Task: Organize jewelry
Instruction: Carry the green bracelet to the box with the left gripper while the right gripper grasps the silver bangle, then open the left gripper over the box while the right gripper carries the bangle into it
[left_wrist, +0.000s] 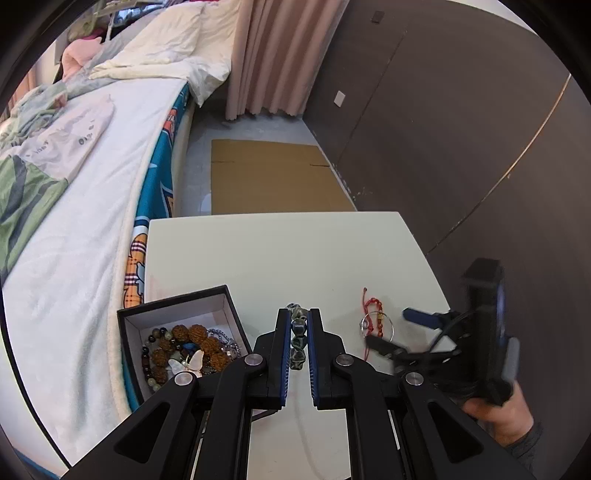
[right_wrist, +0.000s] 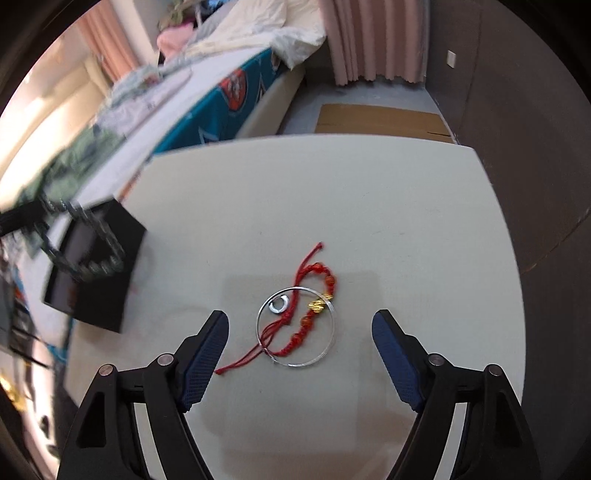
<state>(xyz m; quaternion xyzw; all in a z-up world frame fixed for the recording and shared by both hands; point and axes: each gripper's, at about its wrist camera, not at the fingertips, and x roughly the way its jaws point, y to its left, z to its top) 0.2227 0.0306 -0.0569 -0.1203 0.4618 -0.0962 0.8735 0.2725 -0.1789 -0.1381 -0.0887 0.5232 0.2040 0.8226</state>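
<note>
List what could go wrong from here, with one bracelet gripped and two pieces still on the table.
1. The dark green beaded bracelet hangs from the shut left gripper beside the black jewelry box; it may swing and miss.
2. The thin silver bangle and red cord bracelet overlap, so the open right gripper could lift both tangled, or drop one.

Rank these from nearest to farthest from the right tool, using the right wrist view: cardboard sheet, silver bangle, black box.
1. Silver bangle: on the table, just ahead of the open right tool.
2. Black box: left, at the table edge.
3. Cardboard sheet: on the floor beyond the table.
</note>
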